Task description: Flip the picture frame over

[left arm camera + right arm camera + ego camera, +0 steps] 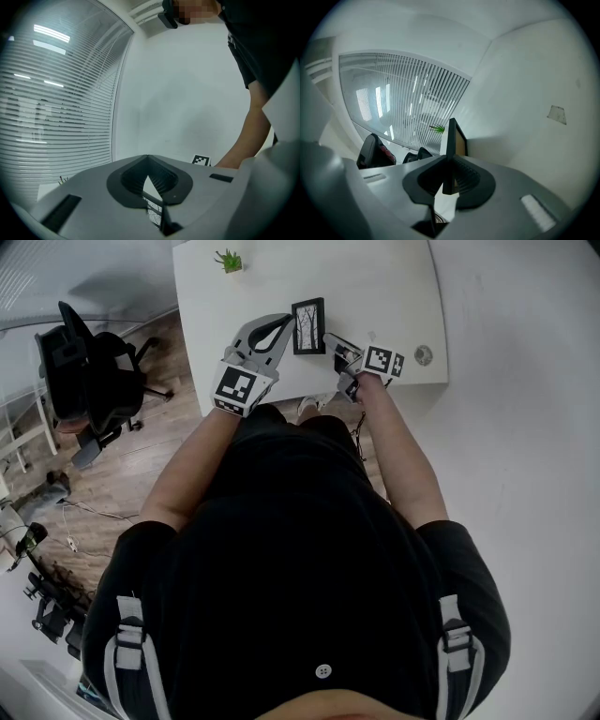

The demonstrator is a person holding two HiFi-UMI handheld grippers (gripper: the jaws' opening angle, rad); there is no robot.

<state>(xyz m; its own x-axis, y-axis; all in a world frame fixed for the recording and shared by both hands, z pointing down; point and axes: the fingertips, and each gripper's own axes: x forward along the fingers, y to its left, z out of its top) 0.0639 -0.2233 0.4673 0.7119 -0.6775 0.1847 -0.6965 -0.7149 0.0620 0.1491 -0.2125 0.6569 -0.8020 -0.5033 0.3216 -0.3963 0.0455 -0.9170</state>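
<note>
The black picture frame (308, 326), holding a print of bare trees, is on the white table (375, 287) with the print facing up towards me. My right gripper (334, 341) is at its lower right corner. In the right gripper view the frame (451, 140) stands edge-on between the jaws, and the right gripper (449, 176) is shut on it. My left gripper (287, 324) lies along the frame's left edge with its tips together. In the left gripper view a corner of the frame (154, 213) shows through the gap behind the closed tips of the left gripper (148, 159).
A small green plant (228, 260) stands at the table's far left. A round grey fitting (424, 355) sits near the table's right front corner. A black office chair (89, 381) is on the wooden floor to the left. Window blinds (408, 108) fill the wall beyond.
</note>
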